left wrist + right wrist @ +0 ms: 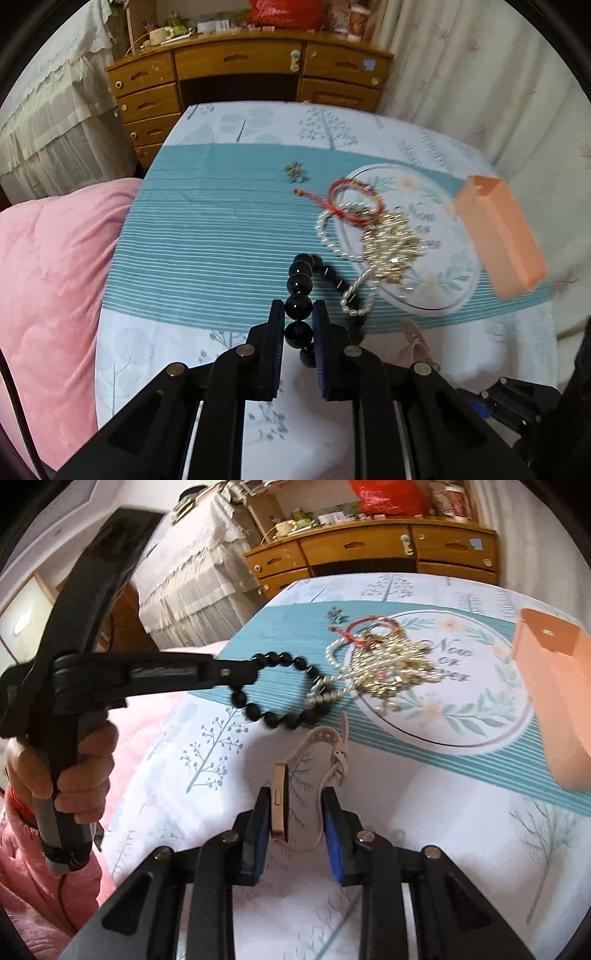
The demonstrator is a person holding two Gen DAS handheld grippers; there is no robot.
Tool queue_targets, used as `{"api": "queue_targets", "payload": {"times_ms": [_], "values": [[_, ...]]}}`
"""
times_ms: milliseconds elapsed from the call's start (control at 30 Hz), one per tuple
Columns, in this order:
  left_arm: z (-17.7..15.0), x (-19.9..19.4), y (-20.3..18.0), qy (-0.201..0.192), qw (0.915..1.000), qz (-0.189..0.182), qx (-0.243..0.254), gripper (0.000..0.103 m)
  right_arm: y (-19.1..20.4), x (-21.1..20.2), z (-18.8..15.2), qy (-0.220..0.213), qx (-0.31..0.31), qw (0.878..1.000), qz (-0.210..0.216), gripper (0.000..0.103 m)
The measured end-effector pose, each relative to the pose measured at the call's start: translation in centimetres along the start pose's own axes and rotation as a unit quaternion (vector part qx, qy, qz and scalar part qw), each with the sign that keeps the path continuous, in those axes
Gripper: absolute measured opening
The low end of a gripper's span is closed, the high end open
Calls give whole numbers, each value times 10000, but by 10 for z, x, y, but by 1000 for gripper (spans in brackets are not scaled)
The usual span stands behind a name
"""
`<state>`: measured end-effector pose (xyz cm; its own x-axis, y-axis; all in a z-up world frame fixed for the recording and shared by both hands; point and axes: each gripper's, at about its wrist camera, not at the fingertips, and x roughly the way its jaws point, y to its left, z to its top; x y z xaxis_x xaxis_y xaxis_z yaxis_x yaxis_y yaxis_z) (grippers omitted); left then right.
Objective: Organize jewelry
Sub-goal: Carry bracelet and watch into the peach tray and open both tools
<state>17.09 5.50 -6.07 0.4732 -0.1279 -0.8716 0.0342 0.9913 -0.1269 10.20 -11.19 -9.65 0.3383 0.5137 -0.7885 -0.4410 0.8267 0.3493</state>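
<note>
My left gripper (299,314) is shut on a black bead bracelet (300,284); in the right wrist view the bracelet (280,690) hangs as a loop from the left gripper (255,668) over the bed. A pearl strand (334,240) is tangled with a gold chain pile (391,236) and a red cord bracelet (354,199); the strand crosses the black beads (325,686). My right gripper (295,805) stands open around a pink watch (279,801) that touches its left pad. An orange box (498,236) stands at the right, also in the right wrist view (554,701).
A small gold brooch (295,171) lies apart on the teal stripes. The bed sheet (207,229) has a printed round emblem (472,686). A pink quilt (55,277) lies left. A wooden dresser (243,81) stands behind the bed.
</note>
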Motion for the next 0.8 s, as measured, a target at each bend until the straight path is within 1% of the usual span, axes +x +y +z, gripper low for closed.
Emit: {"api": "queue_targets", "payload": {"times_ms": [100,233,400,500,633,800], "values": [[-3,-24,-5,-204,9997,-67,68,13,-4,-21,-3,-139,119,9998,-5,27],[-2,-51,-15,-418,9986,-264,192,12,-12,-46,-1,-402,205,9989,-106,27],[5,-84,-37,-827,9947,-383,485,12,-25,-85,4,-798,188,9962,-276,27],[14,-98,-52,-1006,9909,-596,669,12,-33,-106,8,-1008,169,9940,-382,27],[29,-104,-78,-1141,9863,-787,894,13,-47,-135,17,-1310,182,9893,-623,27],[50,-100,-115,-1321,9778,-1119,1181,13,-73,-161,28,-1656,329,9806,-994,28]]}}
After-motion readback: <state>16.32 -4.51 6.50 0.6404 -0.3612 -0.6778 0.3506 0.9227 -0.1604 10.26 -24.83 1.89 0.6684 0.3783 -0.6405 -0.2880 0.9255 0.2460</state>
